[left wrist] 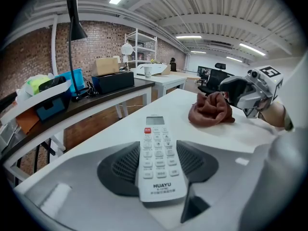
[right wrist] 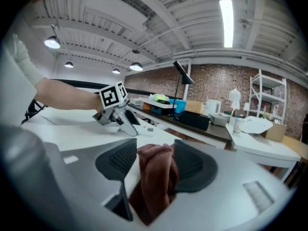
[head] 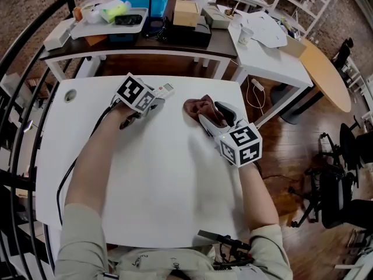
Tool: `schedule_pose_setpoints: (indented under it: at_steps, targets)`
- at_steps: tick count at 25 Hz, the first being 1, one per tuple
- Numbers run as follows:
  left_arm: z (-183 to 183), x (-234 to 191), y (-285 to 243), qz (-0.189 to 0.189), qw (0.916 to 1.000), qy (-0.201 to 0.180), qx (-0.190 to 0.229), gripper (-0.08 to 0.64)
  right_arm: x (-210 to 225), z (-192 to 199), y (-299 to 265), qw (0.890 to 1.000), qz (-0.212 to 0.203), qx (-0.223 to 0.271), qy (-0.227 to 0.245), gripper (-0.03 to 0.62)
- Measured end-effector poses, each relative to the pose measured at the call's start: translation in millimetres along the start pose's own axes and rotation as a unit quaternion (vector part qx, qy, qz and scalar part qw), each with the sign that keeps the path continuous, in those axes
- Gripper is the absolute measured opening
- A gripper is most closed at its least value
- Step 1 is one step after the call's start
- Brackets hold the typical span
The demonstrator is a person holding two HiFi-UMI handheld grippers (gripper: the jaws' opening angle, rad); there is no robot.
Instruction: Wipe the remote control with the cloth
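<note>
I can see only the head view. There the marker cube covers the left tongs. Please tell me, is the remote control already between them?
Observer: Yes. In the left gripper view the remote sits between the left tongs, clamped by its long sides.
Operator: Which face of it is up?
Observer: The button face is up, and the end with the small screen points away from the tongs.
Operator: And the right tongs?
Observer: The right gripper view shows the brown cloth bunched between the right tongs and pressed from both sides.
</note>
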State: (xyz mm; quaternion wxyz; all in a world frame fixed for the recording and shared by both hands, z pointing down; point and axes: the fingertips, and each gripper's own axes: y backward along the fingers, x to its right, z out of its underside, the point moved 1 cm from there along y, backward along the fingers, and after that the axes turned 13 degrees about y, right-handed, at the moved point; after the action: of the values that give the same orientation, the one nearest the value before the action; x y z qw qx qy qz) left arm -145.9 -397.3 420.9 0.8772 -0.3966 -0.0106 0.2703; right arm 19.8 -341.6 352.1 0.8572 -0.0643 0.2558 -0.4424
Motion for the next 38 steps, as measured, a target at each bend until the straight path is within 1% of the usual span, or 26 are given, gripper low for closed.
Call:
schedule_pose_setpoints:
  at_steps: [6, 9, 13, 17, 18, 20, 21, 25, 28, 31, 33, 36, 38]
  targets:
    - [0, -1, 0, -0.002, 1.0, -0.001, 0.0, 0.244, 1, 10, -6, 1.0, -0.015, -0.023, -0.007, 0.27]
    - [1, 0, 2, -0.006, 0.9999, -0.008, 0.008, 0.242, 2, 19, -13, 0.999, -0.021, -0.048, -0.007, 0.273]
    - [0, 1, 3, -0.018, 0.9995, -0.013, 0.022, 0.241, 0, 38, -27, 0.995, -0.04, -0.092, -0.003, 0.279]
    - [0, 3, 5, -0.029, 0.9989, -0.018, 0.033, 0.241, -1, 55, -34, 0.99, -0.063, -0.125, -0.02, 0.29]
    - [0, 3, 6, -0.033, 0.9986, -0.02, 0.037, 0.241, 0, 57, -35, 0.989, -0.064, -0.129, -0.022, 0.273]
    - [0, 3, 7, -0.04, 0.9979, -0.023, 0.046, 0.241, 3, 57, -36, 0.989, -0.06, -0.133, -0.018, 0.182]
    - [1, 4, 8, -0.041, 0.9975, -0.025, 0.051, 0.241, 4, 58, -36, 0.989, -0.056, -0.133, -0.016, 0.158]
    - [5, 18, 14, -0.032, 0.9965, -0.031, 0.071, 0.241, 8, 54, -28, 0.992, -0.026, -0.124, -0.013, 0.125]
    - [11, 30, 26, -0.033, 0.9941, -0.046, 0.093, 0.241, 9, 41, -16, 0.995, 0.004, -0.098, -0.008, 0.121]
    - [14, 47, 48, -0.047, 0.9882, -0.075, 0.125, 0.241, 9, 15, 5, 0.997, 0.041, -0.059, 0.01, 0.12]
    - [17, 67, 68, -0.061, 0.9815, -0.11, 0.145, 0.241, 6, -6, 25, 0.997, 0.066, -0.031, 0.034, 0.12]
    - [23, 104, 101, -0.083, 0.9658, -0.165, 0.182, 0.241, -8, -37, 59, 0.992, 0.096, -0.002, 0.087, 0.118]
    - [32, 124, 121, -0.101, 0.9539, -0.191, 0.209, 0.241, -24, -56, 82, 0.986, 0.107, 0.011, 0.124, 0.118]
